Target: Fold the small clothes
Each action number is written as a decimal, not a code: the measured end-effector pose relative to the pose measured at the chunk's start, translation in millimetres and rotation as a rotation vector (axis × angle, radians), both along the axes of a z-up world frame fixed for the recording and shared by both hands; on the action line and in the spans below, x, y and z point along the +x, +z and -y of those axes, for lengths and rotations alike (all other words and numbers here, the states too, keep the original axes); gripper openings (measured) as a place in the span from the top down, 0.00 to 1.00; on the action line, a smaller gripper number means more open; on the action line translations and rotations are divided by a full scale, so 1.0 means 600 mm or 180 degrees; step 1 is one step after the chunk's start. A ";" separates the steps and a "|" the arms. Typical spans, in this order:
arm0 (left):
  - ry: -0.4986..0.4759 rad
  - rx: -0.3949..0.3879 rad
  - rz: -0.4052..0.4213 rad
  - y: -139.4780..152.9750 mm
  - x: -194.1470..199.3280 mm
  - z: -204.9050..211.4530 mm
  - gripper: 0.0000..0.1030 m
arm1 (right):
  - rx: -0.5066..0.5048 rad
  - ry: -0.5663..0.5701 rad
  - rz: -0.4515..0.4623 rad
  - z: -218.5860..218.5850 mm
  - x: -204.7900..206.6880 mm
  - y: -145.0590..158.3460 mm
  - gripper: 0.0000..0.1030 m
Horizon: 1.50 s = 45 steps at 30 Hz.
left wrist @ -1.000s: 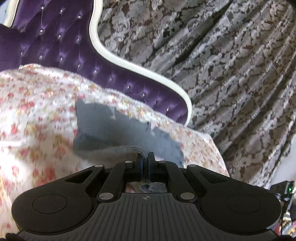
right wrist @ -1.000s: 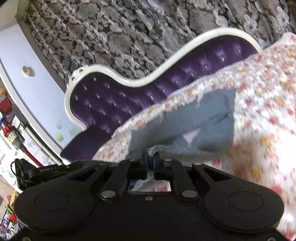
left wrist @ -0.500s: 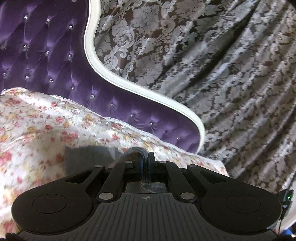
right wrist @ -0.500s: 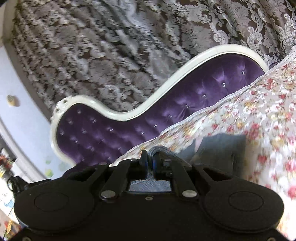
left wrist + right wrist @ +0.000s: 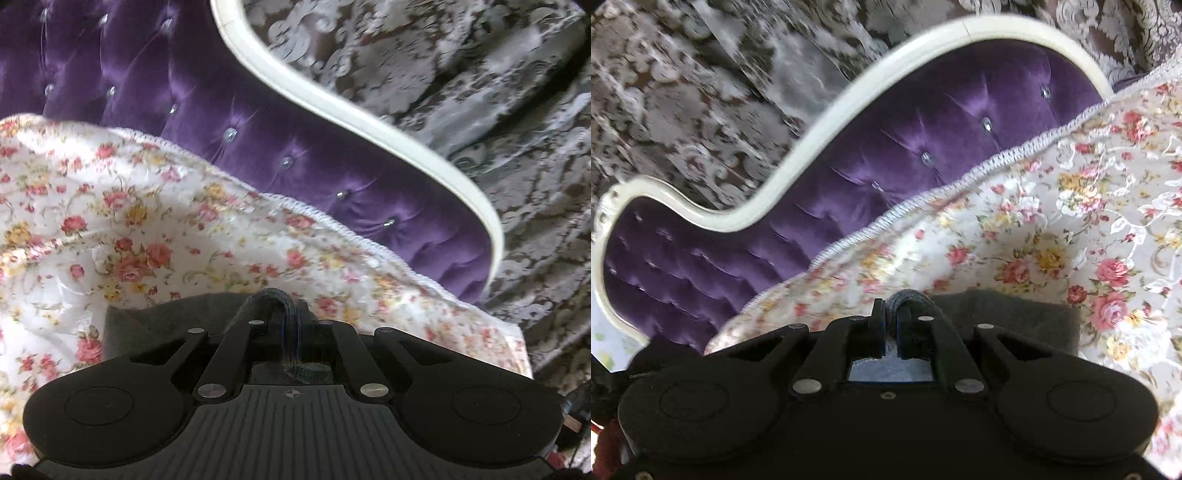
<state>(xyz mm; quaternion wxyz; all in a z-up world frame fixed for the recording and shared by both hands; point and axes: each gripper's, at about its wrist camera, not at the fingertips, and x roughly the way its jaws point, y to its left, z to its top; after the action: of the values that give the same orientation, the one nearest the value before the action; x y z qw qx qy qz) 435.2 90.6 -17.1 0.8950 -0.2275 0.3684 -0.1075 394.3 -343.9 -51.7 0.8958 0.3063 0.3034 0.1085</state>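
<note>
Grey garment [image 5: 147, 325] pinched by left claw [image 5: 291, 325] and right claw [image 5: 891, 321] over floral bedspread [image 5: 147, 229].

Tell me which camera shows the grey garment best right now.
The right wrist view: the grey garment spreads rightward from the right tool over the floral cover. In the left wrist view only a smaller dark patch shows beside the left tool.

The left gripper [image 5: 286, 325] is clamped tight on cloth. The right gripper [image 5: 891, 325] is likewise pinched closed, fingers pointing forward.
</note>
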 end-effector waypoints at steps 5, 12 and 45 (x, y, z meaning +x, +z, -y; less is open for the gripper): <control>0.0178 0.0003 -0.0006 -0.012 0.012 -0.017 0.44 | -0.0088 -0.0155 -0.0110 0.003 0.020 -0.023 0.49; -0.0122 0.0866 0.0404 0.041 -0.063 0.020 0.23 | -0.0529 -0.0113 0.0266 -0.008 -0.033 0.028 0.34; -0.0650 0.1706 -0.0060 -0.074 -0.122 0.092 0.01 | -0.2108 0.0637 0.0289 -0.245 -0.197 -0.043 0.22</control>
<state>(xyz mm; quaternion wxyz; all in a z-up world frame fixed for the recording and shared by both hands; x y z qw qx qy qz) 361.9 35.5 -61.2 0.9042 0.0544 0.4131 -0.0938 275.8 -196.7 -77.4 0.9440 -0.0373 0.3104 0.1050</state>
